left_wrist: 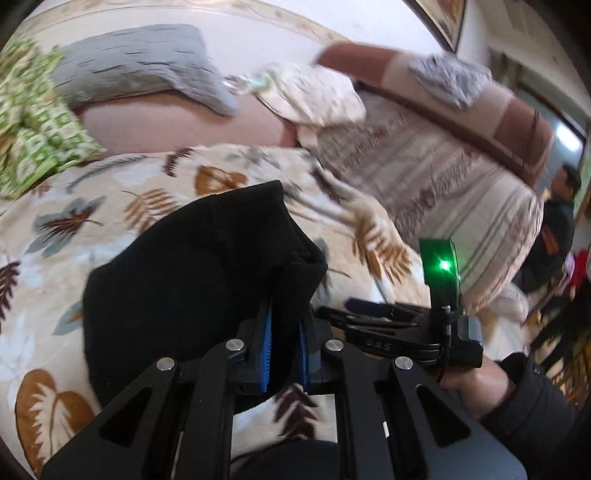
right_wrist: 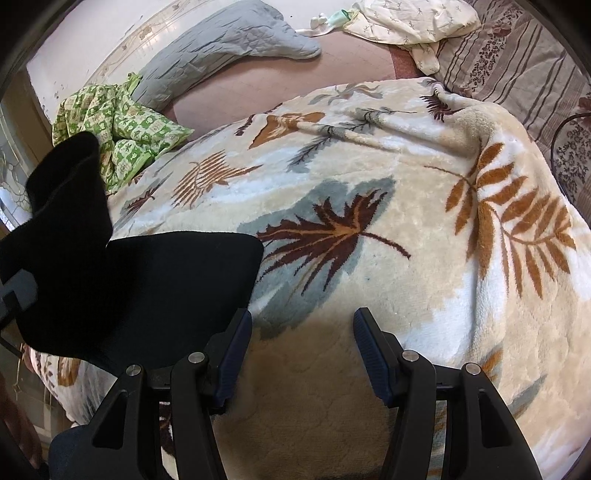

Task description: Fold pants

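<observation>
Right now your left gripper point(left_wrist: 284, 347) has its blue-padded fingers point(left_wrist: 266, 343) clamped on a thick fold of the black pants point(left_wrist: 192, 280), the cloth bunched up between the pads and rising past them toward 12 o'clock in the left wrist view. From there the pants spread out toward 9 o'clock and lie on the leaf-patterned blanket point(left_wrist: 110, 206) that covers the bed. In the right wrist view the pants point(right_wrist: 147, 291) sit at 8 to 9 o'clock, one part flat on the blanket point(right_wrist: 406, 184) and another part lifted up toward 10 o'clock. Your right gripper point(right_wrist: 303, 354) hovers over bare blanket just beside the pants' edge, its fingers point(right_wrist: 236, 354) standing apart with nothing between them; the left-hand pad is close to the black cloth, but you cannot tell whether it touches. In the left wrist view that right gripper point(left_wrist: 354, 314) shows at 3 o'clock with a green light on it, held in your hand point(left_wrist: 476, 387) in a dark sleeve. Farther up the bed, toward 11 o'clock, lie a green checked cloth point(right_wrist: 122, 129) and a grey quilted cover point(right_wrist: 229, 48); a cream cloth point(right_wrist: 413, 22) and a striped pillow point(right_wrist: 517, 62) lie toward 1 o'clock. A seated person point(left_wrist: 557, 221) shows at the far 3 o'clock edge of the left wrist view.
</observation>
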`<state>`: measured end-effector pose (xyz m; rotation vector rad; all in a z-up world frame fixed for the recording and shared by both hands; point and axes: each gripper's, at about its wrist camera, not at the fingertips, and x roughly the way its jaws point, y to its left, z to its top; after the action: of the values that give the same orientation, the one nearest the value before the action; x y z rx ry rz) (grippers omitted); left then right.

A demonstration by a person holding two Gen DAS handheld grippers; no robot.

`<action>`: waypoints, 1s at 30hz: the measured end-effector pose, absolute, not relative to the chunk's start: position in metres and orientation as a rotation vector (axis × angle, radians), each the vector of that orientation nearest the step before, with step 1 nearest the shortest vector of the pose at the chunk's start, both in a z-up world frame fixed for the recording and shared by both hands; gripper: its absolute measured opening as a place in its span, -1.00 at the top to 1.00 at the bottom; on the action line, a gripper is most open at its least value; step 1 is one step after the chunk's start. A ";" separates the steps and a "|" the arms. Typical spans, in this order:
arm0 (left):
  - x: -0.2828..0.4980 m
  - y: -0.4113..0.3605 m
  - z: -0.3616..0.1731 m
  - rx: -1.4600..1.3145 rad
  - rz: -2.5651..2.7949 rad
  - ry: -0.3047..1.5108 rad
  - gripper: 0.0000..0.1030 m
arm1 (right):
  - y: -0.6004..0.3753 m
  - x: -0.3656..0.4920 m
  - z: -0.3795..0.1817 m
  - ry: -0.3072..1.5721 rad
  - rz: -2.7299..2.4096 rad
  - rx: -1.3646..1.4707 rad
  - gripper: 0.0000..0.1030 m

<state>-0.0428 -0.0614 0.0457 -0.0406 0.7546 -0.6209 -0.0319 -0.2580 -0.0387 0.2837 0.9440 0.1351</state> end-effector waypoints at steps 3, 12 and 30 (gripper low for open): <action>-0.040 -0.084 0.040 0.017 -0.629 0.797 0.83 | -0.261 -0.032 -0.038 0.940 0.119 0.291 -0.14; -0.007 -0.112 0.013 0.069 -0.680 1.034 0.82 | -0.289 -0.037 -0.032 0.903 -0.025 0.348 -0.14; -0.037 0.034 0.048 -0.215 -0.614 0.847 -0.14 | -0.251 -0.056 0.024 0.655 0.233 0.212 -0.17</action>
<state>-0.0365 0.0338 0.0482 -0.2149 0.8472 -0.6138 -0.0558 -0.2509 0.0239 0.2120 0.6546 0.2328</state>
